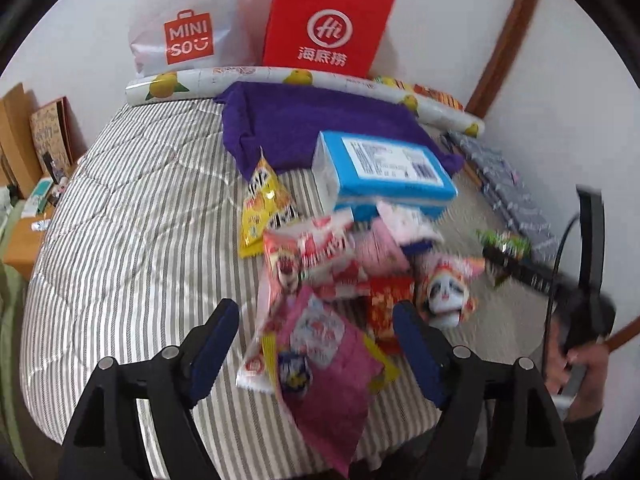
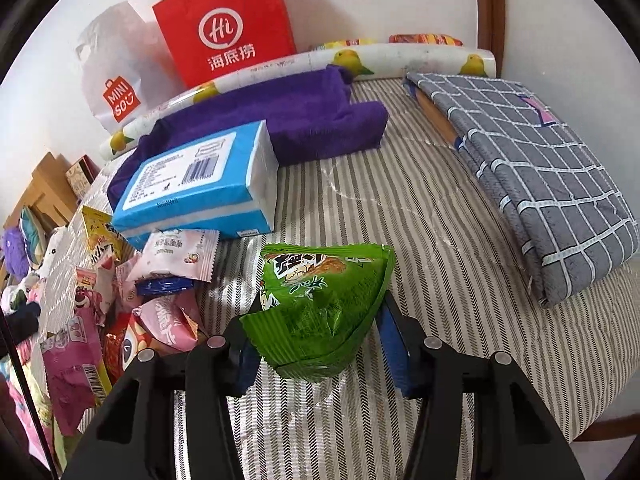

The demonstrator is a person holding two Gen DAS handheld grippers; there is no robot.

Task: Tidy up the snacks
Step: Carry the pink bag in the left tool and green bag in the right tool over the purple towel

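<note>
On the bed, right gripper [image 2: 316, 344]: pinching the green packet [image 2: 320, 308], a three-cornered bag held clear above the striped quilt [image 2: 420, 248]; its blue pads press both sides.
Left gripper [image 1: 316, 344]: jaws spread wide over the pile, nothing clamped; the pink packet [image 1: 328, 364] lies between the fingers [image 1: 212, 348], which do not press on it.
Snack pile [image 1: 340, 280]: loose heap on the quilt, blurred in the left view; a yellow packet [image 1: 264, 204] at its far left edge, a red-and-white packet [image 1: 316, 252] beside it, a cat-face packet [image 1: 444, 292] to the right.
Blue box [image 2: 200, 184]: flat pack with a barcode label, resting partly on the pile and partly on the purple towel [image 2: 304, 120].
Grey bedding [image 2: 532, 184]: folded, checked, at the right of the quilt, well apart from the snacks.
Roll [image 1: 280, 80]: long, printed with yellow fruit, lying along the wall behind the towel.
Bags: red bag [image 1: 328, 28] and white bag [image 1: 184, 28] upright against the wall.
Hand [image 1: 576, 368]: on the right gripper's handle, seen at the right edge of the left view.
</note>
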